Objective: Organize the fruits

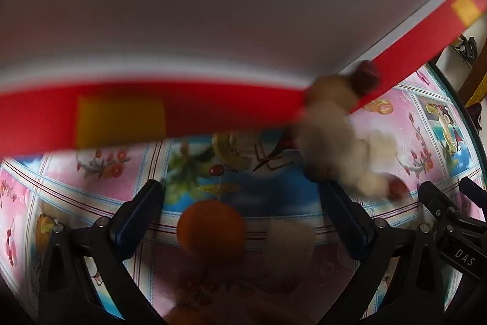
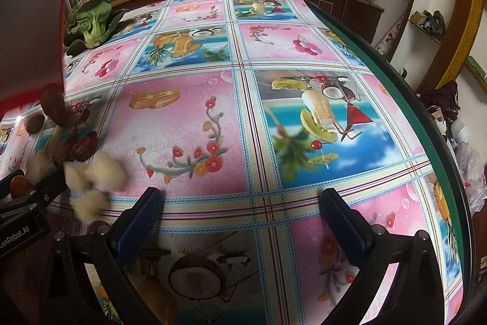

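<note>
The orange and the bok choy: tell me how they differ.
The orange is round, smooth and orange; the bok choy is leafy, dark green with a pale stem base. The orange sits between the open fingers of the left gripper, blurred; the bok choy lies far across the table by its far edge, away from both grippers. Both rest on the patterned tablecloth.

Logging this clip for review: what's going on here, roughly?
A person holds two grippers over a table with a patterned cloth. The left gripper is open, with an orange fruit lying between its fingers, not gripped. The right gripper is open and holds nothing. Blurred pale and brown pieces, too smeared to identify, sit near a large red-and-white object. A leafy green lies at the far edge.
</note>
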A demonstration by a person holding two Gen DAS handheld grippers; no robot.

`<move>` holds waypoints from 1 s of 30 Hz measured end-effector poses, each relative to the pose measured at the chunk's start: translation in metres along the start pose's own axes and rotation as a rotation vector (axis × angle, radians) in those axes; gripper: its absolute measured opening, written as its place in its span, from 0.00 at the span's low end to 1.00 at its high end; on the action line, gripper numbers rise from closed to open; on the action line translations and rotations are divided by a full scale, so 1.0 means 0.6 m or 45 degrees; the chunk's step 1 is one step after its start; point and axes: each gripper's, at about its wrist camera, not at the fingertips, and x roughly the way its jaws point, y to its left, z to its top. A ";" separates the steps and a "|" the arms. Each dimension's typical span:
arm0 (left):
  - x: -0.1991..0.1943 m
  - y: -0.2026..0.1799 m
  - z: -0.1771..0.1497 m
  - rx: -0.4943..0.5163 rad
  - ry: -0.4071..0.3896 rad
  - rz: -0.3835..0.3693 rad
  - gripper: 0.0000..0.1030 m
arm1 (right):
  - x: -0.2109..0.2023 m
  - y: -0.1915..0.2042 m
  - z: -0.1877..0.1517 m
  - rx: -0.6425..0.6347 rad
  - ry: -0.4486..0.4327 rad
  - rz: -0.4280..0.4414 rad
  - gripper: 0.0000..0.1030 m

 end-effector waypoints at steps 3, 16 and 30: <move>-0.002 -0.002 -0.001 0.000 0.000 0.000 1.00 | 0.000 0.000 0.000 0.000 0.000 0.000 1.00; -0.002 0.001 0.000 -0.001 0.000 -0.002 1.00 | 0.000 0.000 0.000 0.000 0.000 0.000 1.00; 0.001 0.003 0.000 -0.001 0.001 -0.003 1.00 | -0.001 -0.001 0.000 0.000 0.000 0.001 1.00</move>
